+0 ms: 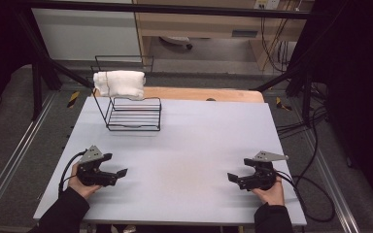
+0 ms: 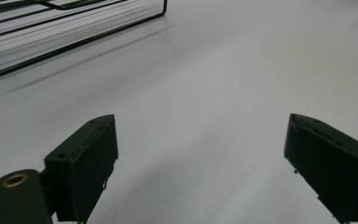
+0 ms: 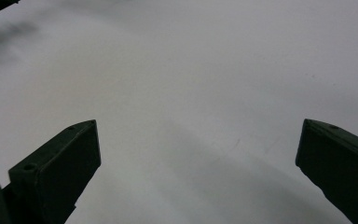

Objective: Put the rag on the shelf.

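Both tools, left tool [image 1: 120, 173] and right tool [image 1: 231, 177], are resting wide open on the counter [image 1: 199, 131]; the towel [image 1: 119, 83] draping the rack [image 1: 133, 114] is lying ahead, nearer the left.

You wear dark, near-black long sleeves [image 1: 65, 211] that reach to both wrists. Your left gripper [image 1: 118, 171] is black, with a grey three-cornered plate [image 1: 92, 154] on top and a black cable [image 1: 66, 170] looping from its rear. Your right gripper [image 1: 234, 178] is built the same, its grey plate [image 1: 269, 156] pale, its black cable [image 1: 315, 196] curling off the table edge. Up close, the left gripper's blocky black jaws show small screw holes and a brass-ringed socket [image 2: 15, 180].
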Action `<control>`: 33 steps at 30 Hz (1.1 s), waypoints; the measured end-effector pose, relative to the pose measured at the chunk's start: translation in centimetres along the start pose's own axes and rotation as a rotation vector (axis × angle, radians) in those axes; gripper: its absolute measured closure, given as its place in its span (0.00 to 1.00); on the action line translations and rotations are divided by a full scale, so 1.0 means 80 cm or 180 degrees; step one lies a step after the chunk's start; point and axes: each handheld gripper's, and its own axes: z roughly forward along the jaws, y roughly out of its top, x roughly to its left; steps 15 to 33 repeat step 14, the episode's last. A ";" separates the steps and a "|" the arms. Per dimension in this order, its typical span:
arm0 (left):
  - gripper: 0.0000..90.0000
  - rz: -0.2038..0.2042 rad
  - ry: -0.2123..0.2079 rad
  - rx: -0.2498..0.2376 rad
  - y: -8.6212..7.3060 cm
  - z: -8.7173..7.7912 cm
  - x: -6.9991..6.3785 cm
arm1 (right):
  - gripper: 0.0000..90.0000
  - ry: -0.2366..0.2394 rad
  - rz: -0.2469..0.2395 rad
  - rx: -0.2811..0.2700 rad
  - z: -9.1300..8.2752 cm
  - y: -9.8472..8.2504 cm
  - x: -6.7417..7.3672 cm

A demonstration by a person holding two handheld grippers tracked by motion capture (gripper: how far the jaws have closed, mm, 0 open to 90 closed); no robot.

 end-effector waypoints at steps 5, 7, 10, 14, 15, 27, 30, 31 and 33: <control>0.11 0.0031 0.0013 0.0045 -0.005 0.002 0.000 | 0.01 -0.0025 0.0054 -0.0021 -0.004 -0.006 -0.003; 0.11 0.0012 0.0007 0.0053 -0.006 0.002 0.001 | 0.01 -0.0036 0.0056 0.0007 -0.004 -0.007 -0.003; 0.11 -0.0003 0.0000 0.0052 -0.008 0.002 0.001 | 0.01 -0.0025 0.0035 0.0031 -0.004 -0.007 -0.003; 0.11 0.0001 -0.0004 0.0048 -0.009 0.000 0.000 | 0.01 -0.0027 0.0047 0.0010 -0.005 -0.007 -0.003; 0.11 0.0001 -0.0004 0.0048 -0.009 0.000 0.000 | 0.01 -0.0027 0.0047 0.0010 -0.005 -0.007 -0.003; 0.11 0.0001 -0.0004 0.0048 -0.009 0.000 0.000 | 0.01 -0.0027 0.0047 0.0010 -0.005 -0.007 -0.003; 0.11 0.0001 -0.0004 0.0048 -0.009 0.000 0.000 | 0.01 -0.0027 0.0047 0.0010 -0.005 -0.007 -0.003; 0.11 0.0001 -0.0004 0.0048 -0.009 0.000 0.000 | 0.01 -0.0027 0.0047 0.0010 -0.005 -0.007 -0.003; 0.11 0.0001 -0.0004 0.0048 -0.009 0.000 0.000 | 0.01 -0.0027 0.0047 0.0010 -0.005 -0.007 -0.003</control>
